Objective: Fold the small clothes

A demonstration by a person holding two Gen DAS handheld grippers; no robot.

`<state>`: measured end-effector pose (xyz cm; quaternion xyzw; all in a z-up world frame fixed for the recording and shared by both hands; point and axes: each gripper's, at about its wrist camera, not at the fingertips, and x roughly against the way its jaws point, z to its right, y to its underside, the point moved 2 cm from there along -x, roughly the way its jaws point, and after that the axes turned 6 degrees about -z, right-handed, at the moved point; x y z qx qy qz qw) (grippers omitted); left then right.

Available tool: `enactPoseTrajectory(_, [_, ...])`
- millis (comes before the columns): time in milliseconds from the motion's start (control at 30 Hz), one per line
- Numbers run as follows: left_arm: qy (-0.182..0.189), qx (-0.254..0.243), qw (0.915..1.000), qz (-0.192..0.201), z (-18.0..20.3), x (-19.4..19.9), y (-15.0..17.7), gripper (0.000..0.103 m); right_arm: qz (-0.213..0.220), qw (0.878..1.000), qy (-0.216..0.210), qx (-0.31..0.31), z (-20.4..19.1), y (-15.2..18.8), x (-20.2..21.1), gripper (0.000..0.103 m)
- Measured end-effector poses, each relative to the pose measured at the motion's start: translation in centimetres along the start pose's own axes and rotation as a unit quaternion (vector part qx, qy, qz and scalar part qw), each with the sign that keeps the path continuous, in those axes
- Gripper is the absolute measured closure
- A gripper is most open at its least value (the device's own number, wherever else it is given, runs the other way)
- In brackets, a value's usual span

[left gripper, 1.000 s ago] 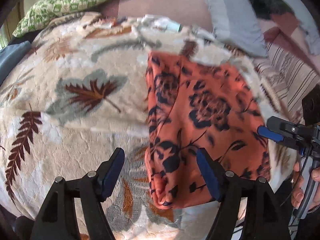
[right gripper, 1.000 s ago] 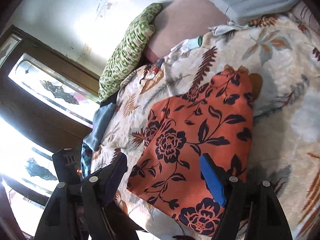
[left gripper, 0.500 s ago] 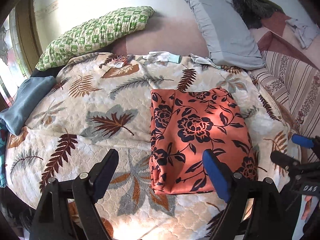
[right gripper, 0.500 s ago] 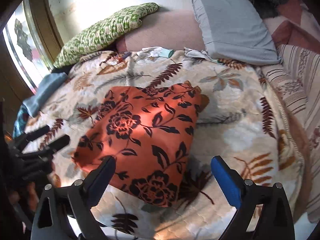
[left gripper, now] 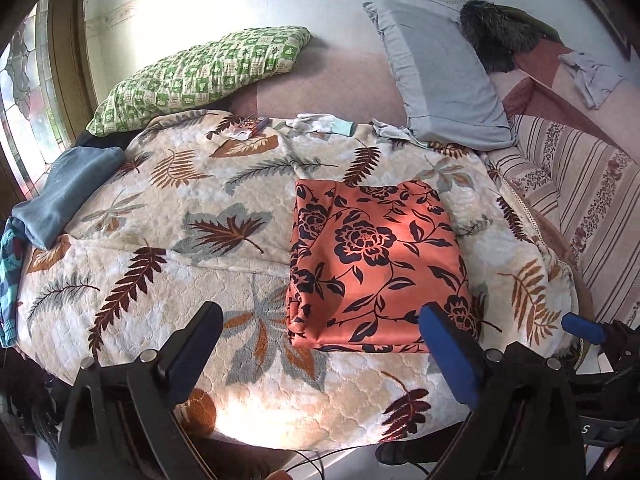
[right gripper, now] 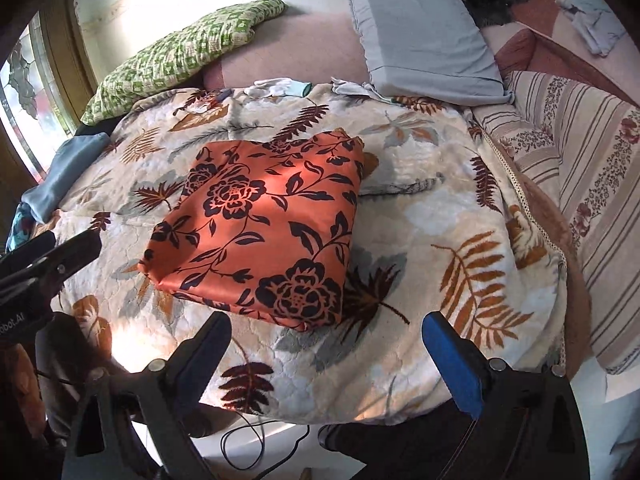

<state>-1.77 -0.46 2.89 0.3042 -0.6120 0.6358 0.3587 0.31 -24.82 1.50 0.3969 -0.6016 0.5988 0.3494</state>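
Observation:
An orange cloth with dark flowers lies folded into a flat rectangle on the leaf-patterned blanket; it also shows in the right wrist view. My left gripper is open and empty, held back above the bed's near edge, close to the cloth's near side. My right gripper is open and empty, also back from the cloth at the near edge. The right gripper's blue tip shows at the far right of the left view; the left gripper shows at the left of the right view.
A green pillow and a grey pillow lie at the head of the bed. A blue garment lies at the left edge. Small white items lie near the pillows. A striped sheet is on the right.
Both grippers have pulled back and up from the folded cloth, so more of the bed shows. The cloth stays folded in place.

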Motion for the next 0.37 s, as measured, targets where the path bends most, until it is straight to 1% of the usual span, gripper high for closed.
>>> enactPoseTrajectory(67, [0.002,-0.006,1.0000,0.003,0.37,0.45,-0.05,0.004,-0.002,1.000,-0.004,0.002,-0.22,0.41,0.24,0.005])
enactPoseTrajectory(167, [0.002,-0.012,0.9999,0.010,0.80,0.92,-0.13,0.000,-0.001,1.000,0.000,0.005,-0.39,0.72,0.42,0.005])
enactPoseTrajectory(267, [0.027,-0.013,0.9994,0.015,0.91,1.17,-0.04,0.000,0.000,1.000,-0.005,0.005,-0.39,0.59,0.54,0.005])
enactPoseTrajectory(367, [0.022,-0.014,0.9996,0.011,1.18,1.00,-0.18,0.000,0.001,1.000,-0.008,0.008,-0.59,0.46,0.57,0.005])
